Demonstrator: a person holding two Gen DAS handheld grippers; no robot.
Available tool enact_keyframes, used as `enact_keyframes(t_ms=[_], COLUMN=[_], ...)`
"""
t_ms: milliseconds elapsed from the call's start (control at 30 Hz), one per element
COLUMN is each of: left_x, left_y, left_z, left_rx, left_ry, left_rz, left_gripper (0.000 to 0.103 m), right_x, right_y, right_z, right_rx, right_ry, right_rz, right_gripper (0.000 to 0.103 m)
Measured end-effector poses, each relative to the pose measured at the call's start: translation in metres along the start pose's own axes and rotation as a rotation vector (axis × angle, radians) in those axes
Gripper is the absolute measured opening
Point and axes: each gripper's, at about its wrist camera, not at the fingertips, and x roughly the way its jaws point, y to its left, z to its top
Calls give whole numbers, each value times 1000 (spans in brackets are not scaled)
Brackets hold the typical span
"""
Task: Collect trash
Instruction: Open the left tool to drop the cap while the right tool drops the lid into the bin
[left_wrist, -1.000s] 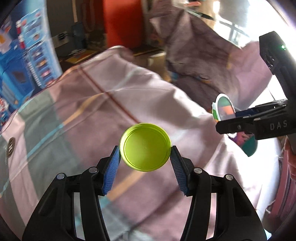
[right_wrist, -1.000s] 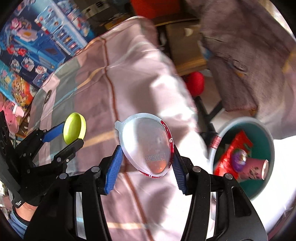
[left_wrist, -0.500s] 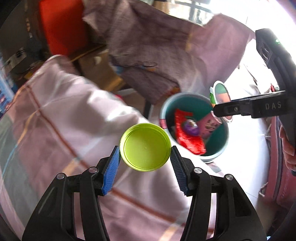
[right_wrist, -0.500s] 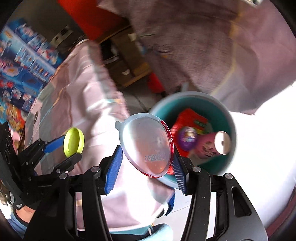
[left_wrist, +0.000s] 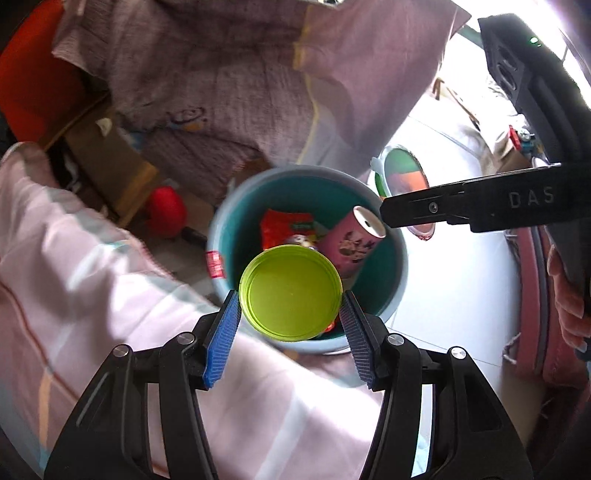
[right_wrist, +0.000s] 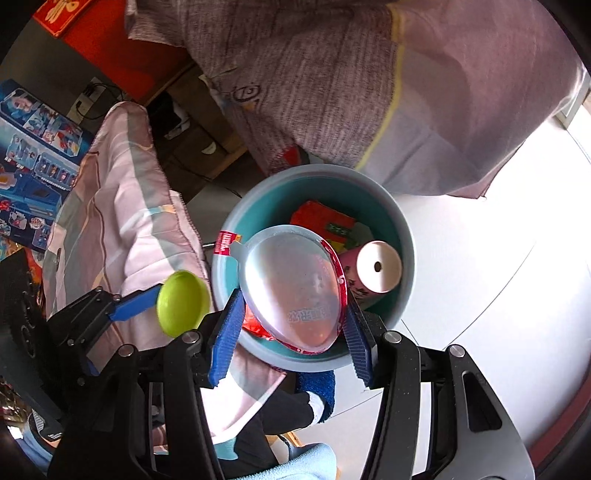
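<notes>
The left gripper (left_wrist: 290, 319) has its blue pads (left_wrist: 221, 341) pressed against opposite edges of a lime-green lid (left_wrist: 290, 291), jaws about half open around it, the lid's hollow side facing the camera. The right gripper (right_wrist: 293, 325) clamps a clear plastic lid (right_wrist: 293, 286) with a red rim in the same way, one blue pad on each side, a small tab sticking out at its upper left.

Both lids hang above a teal bin (left_wrist: 400, 258) with a pale rim that stands on a light floor. Inside it lie a red wrapper (left_wrist: 284, 229) and a pink printed cup (left_wrist: 349, 245), tipped on its side against the wall with its white base toward the right wrist camera. Something small and purplish seems to sit between them, though the green lid covers most of it.

A pink-striped cloth (right_wrist: 122, 221) drapes just left of the bin, and a grey-purple cloth (right_wrist: 332, 81) hangs beyond it.
</notes>
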Motion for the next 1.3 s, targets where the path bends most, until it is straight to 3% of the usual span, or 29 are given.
enact_keyframes(t_ms=[467,533,600,700,1067,1300], left_x=[46,49,51,51,36,23], left_y=[-12,-13,-14,-14,7,16], left_z=[10,11,11,9,-6,-9], left_rx=[8,9,10,12,-71,-74], left_ry=[80,88,94,88,85,55], left_rz=[-69,-80,-74,-48,-45,-15], left_gripper=[57,62,79,89,95,96], right_x=[13,14,16,19,35,37], right_y=[-19,-20,-22,-22,-7,9], right_z=[3,3,4,4,10,15], right_rx=[37,42,45,44,21,-8], right_ry=[32,34,38,46,80,87], right_rz=[-17,-18,-19,-21,-24,-35], right_gripper=[50,50,50,50,50,51])
